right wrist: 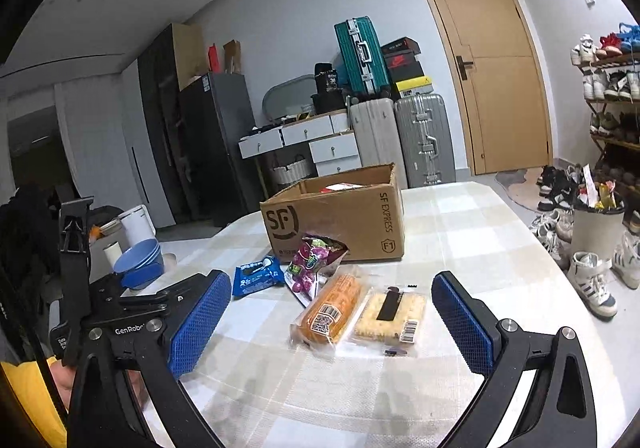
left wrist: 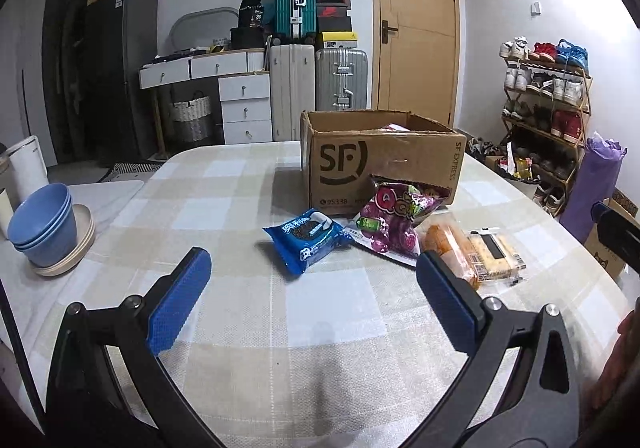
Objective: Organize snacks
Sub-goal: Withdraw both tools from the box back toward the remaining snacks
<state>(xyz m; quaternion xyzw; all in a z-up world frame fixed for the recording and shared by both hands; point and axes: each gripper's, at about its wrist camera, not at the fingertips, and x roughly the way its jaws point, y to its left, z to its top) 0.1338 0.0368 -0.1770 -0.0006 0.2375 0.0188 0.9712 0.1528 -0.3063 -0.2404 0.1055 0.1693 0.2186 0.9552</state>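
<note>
**Hovering over the snacks, both tools empty**

Hanging low above the table, the left gripper points toward the carton, its jaws spread wide with nothing between them. At its 3 o'clock the right gripper sits level too, jaws equally wide and empty, aimed at the two nearest packets.

Four snacks lie on the checked cloth just in front of the open cardboard box. From the left tool's view, the blue cookie pack rests at 12 o'clock, apart from the box. The purple candy bag leans against the box front at 1 o'clock. Beside it lie the orange bread roll and the pale cracker pack, touching side by side. Something red shows inside the box.

Stacked blue bowls stand on a plate at 9 o'clock. Beyond the table: suitcases, a wooden door, and a shoe rack at 2 o'clock.
</note>
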